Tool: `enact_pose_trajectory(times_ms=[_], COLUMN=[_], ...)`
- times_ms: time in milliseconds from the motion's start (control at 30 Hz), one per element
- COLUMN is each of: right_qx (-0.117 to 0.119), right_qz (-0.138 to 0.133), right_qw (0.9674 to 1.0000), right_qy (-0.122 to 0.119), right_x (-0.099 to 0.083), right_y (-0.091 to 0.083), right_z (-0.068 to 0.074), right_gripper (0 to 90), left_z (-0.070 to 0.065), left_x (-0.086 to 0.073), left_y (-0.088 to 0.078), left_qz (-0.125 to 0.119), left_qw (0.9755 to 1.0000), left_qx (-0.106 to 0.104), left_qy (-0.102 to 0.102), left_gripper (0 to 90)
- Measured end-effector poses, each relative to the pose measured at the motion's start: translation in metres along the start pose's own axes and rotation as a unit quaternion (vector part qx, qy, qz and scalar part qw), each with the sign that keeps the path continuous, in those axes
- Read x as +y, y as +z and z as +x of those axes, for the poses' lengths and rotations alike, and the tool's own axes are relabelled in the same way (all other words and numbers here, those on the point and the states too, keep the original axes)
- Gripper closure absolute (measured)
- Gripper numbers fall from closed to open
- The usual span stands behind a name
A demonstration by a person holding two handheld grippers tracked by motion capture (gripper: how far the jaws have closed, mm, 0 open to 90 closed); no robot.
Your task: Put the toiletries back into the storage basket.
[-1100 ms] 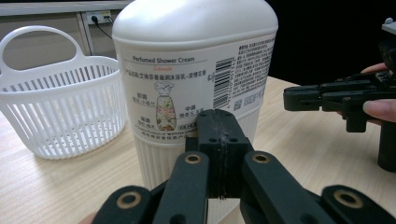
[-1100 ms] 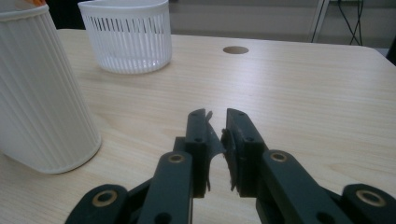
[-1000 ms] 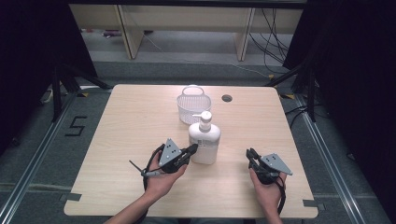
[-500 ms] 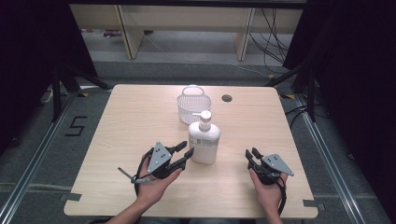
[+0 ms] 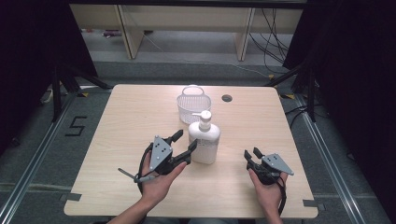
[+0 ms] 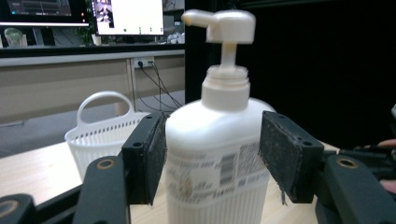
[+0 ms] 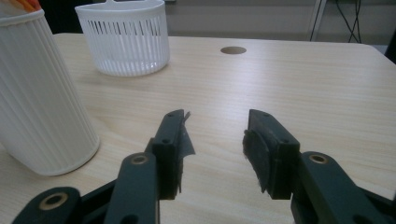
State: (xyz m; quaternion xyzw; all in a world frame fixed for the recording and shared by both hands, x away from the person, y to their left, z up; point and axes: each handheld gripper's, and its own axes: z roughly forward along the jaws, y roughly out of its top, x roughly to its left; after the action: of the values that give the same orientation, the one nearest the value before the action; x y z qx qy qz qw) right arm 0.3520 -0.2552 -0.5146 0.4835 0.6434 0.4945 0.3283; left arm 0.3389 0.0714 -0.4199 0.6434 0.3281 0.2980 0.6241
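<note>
A white pump bottle [image 5: 204, 140] stands upright near the middle of the wooden table [image 5: 130, 121]. My left gripper [image 5: 185, 141] is held just left of it, and its jaws have just been opening. In the left gripper view the bottle [image 6: 217, 154] sits framed between the two spread pads [image 6: 156, 154], which do not press on it. My right gripper [image 5: 251, 153] rests low on the table to the bottle's right. Its jaws have also just been opening and stand apart over bare wood [image 7: 217, 135] with nothing between them. The bottle's ribbed base [image 7: 42, 102] rises at that view's left.
A white slotted basket with a handle [image 5: 193, 105] stands just behind the bottle; it also shows as the basket [image 7: 123, 39] in the right gripper view. A round cable hole [image 5: 227, 98] lies at the table's back. Dark curtains flank both sides.
Both grippers went from shut to open. The left gripper rose a little off the table beside the bottle. The right hand stayed where it was.
</note>
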Motion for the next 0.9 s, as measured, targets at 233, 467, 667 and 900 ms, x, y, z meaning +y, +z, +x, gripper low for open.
enact_pose_trajectory(times_ms=[233, 467, 667, 900], right_qx=[0.012, 0.003, -0.008, 0.0], right_qz=[0.009, 0.009, 0.029, 0.019], right_qw=[0.9998, 0.9999, 0.9993, 0.9998], right_qy=[0.017, 0.008, 0.021, 0.011], right_x=[0.001, 0.0, 0.001, 0.001], right_y=[0.001, 0.0, -0.001, 0.0], right_z=[-0.002, 0.0, 0.004, 0.001], right_gripper=[54.2, 53.3, 53.3, 53.2], left_z=[-0.015, -0.026, -0.026, -0.026], left_x=[0.009, 0.015, 0.02, 0.023], left_y=[0.017, 0.03, 0.042, 0.052], left_qz=[-0.017, -0.016, -0.018, -0.016], left_qw=[0.9995, 0.9992, 0.9989, 0.9983], left_qx=[0.009, 0.021, 0.035, 0.047], left_qy=[0.023, 0.03, 0.023, 0.029], left_gripper=[43.3, 44.2, 44.9, 45.9])
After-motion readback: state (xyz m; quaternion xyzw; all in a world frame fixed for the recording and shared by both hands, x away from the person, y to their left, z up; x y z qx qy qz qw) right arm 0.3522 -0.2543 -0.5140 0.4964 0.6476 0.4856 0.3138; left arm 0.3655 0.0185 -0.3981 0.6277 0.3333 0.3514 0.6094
